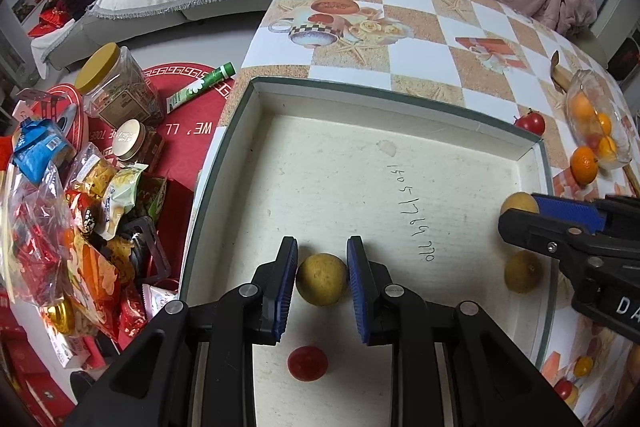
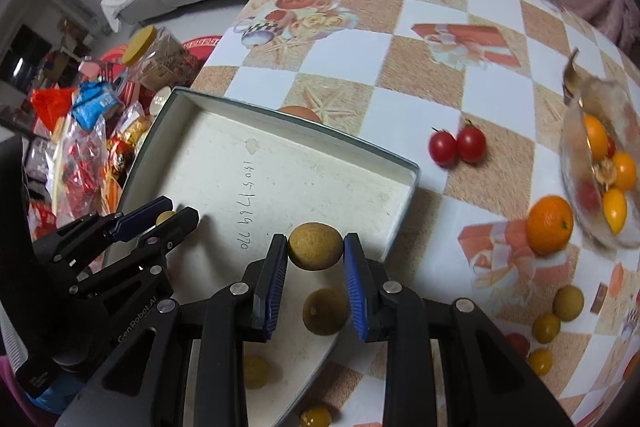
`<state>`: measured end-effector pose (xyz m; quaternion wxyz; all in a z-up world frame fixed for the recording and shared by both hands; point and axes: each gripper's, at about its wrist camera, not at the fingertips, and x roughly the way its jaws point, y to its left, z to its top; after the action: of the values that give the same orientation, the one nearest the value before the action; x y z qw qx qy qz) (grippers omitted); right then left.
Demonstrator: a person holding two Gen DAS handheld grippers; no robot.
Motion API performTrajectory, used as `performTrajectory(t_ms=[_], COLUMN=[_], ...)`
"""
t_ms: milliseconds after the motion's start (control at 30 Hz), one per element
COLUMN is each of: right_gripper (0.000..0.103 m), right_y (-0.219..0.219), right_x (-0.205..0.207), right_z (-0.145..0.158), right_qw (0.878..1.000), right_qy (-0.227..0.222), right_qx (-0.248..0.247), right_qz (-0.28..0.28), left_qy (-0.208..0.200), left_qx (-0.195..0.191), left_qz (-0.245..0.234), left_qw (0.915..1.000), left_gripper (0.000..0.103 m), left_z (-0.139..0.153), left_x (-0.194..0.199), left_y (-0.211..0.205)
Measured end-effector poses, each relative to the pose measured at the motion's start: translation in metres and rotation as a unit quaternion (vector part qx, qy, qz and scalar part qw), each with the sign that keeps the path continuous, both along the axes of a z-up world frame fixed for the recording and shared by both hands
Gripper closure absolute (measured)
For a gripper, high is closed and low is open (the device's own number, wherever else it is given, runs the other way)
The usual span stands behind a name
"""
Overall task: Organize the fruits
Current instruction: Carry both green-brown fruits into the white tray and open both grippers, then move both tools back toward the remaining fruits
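A shallow white box lid (image 1: 360, 167) lies on the checkered table; it also shows in the right wrist view (image 2: 312, 179). My left gripper (image 1: 322, 273) is shut on a tan longan (image 1: 322, 279) low over the lid floor. My right gripper (image 2: 316, 255) is shut on another longan (image 2: 316, 246) above the lid's right part; it shows in the left wrist view (image 1: 520, 207) too. In the lid lie a cherry tomato (image 1: 307, 363) and a loose longan (image 1: 523, 271). Two cherry tomatoes (image 2: 456, 146), a mandarin (image 2: 550, 225) and several small yellow fruits (image 2: 546, 327) lie on the table.
A glass bowl (image 2: 576, 163) with orange and yellow fruits stands at the table's right edge. Left of the table, snack bags (image 1: 80, 227) and jars (image 1: 116, 87) crowd a red surface. A sofa with blankets is behind.
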<state>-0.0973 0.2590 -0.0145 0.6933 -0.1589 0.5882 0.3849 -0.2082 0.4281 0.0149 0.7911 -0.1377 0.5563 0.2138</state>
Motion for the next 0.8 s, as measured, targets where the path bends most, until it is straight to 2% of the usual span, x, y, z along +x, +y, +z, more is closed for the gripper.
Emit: performTrajectory(t_ms=[133,167,200,233,333,367,400,567,800], right_gripper=[0.071,0.071,0.07,0.067,0.037,0.022,0.022,0.02,0.02], right_y=[0.008,0.009,0.009,0.009,0.005,0.002,-0.001,-0.025,-0.095], right_x=[-0.004,-0.005,-0.006,-0.006,-0.006,-0.006,-0.006,-0.002,0.01], right_z=[-0.008,-0.009,-0.01,-0.009,0.001,0.006,0.013,0.025,0.019], right_qw=[1.0,1.0,1.0,1.0,1.0,1.0,0.999,0.999,0.994], right_qy=[-0.001,0.0,0.001,0.002,0.001,-0.005,-0.009,-0.023,-0.01], right_qx=[-0.018,-0.019,-0.019,-0.016,0.01,0.018,0.031,0.035,0.013], right_qz=[0.019,0.022,0.024,0.026,0.026,0.022,0.017,-0.025,-0.11], left_qy=[0.006,0.006,0.004,-0.008,-0.03,-0.029,-0.031,-0.042,-0.028], left_qx=[-0.002,-0.002,0.001,0.009,0.017,0.013,0.011,0.021,-0.011], left_qz=[0.002,0.006,0.011,0.017,0.023,0.023,0.022,0.009,-0.04], left_qw=[1.0,1.0,0.9999,0.9998,0.9992,0.9992,0.9992,0.9989,0.9988], left_gripper=[0.074,0.056,0.031,0.026,0.026,0.026,0.026,0.026,0.026], left_z=[-0.002,-0.002,-0.001,0.002,0.012,0.012,0.013,0.023,0.027], left_x=[0.001,0.0,-0.002,-0.005,-0.008,-0.008,-0.008,-0.007,0.003], left_y=[0.002,0.004,0.005,0.006,0.01,0.011,0.012,0.002,-0.04])
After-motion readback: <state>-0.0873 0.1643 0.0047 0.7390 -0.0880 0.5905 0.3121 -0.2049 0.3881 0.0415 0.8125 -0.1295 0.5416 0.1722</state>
